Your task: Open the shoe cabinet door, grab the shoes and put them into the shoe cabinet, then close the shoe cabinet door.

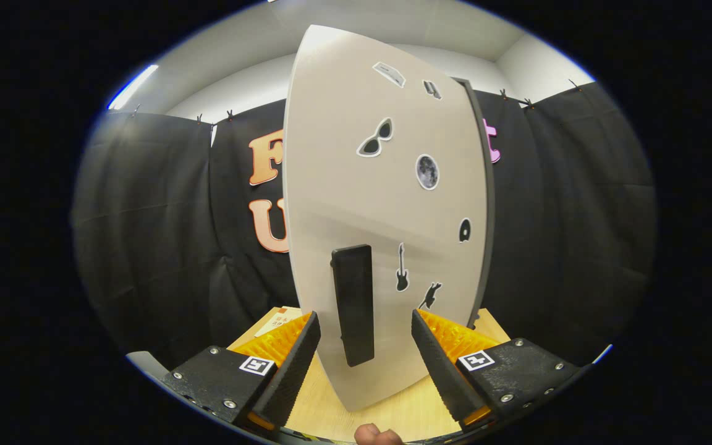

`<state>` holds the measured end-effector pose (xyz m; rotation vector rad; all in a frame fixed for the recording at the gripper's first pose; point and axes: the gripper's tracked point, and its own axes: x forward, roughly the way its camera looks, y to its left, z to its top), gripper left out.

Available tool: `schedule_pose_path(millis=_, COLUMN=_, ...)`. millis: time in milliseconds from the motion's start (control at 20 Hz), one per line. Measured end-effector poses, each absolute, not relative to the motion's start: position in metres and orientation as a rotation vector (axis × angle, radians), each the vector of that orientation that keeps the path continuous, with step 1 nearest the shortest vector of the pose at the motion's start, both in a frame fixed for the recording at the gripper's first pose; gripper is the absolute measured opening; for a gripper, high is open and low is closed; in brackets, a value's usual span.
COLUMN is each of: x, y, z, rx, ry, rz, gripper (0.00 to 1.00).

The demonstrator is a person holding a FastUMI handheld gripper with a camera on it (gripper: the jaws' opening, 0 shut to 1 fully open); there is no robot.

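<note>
The shoe cabinet's pale beige door stands upright right in front of me, with several small stickers on its face. A black vertical handle sits low on the door. My gripper is open, its two black-padded orange fingers on either side of the handle without touching it. The left finger is left of the handle and the right finger is further off to the right. A dark grey cabinet edge shows behind the door's right side. The cabinet's inside is hidden.
The cabinet stands on a light wooden tabletop. A small card or paper lies on the wood behind the left finger. Black cloth walls the booth on both sides. A fingertip shows at the bottom.
</note>
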<state>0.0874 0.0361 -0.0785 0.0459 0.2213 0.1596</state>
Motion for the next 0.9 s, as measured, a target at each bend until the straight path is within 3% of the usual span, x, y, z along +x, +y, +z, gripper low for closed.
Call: schedule_pose_path(millis=900, x=0.19, y=0.106, z=-0.095, rx=0.047, ry=0.25, rz=0.241, gripper=0.93)
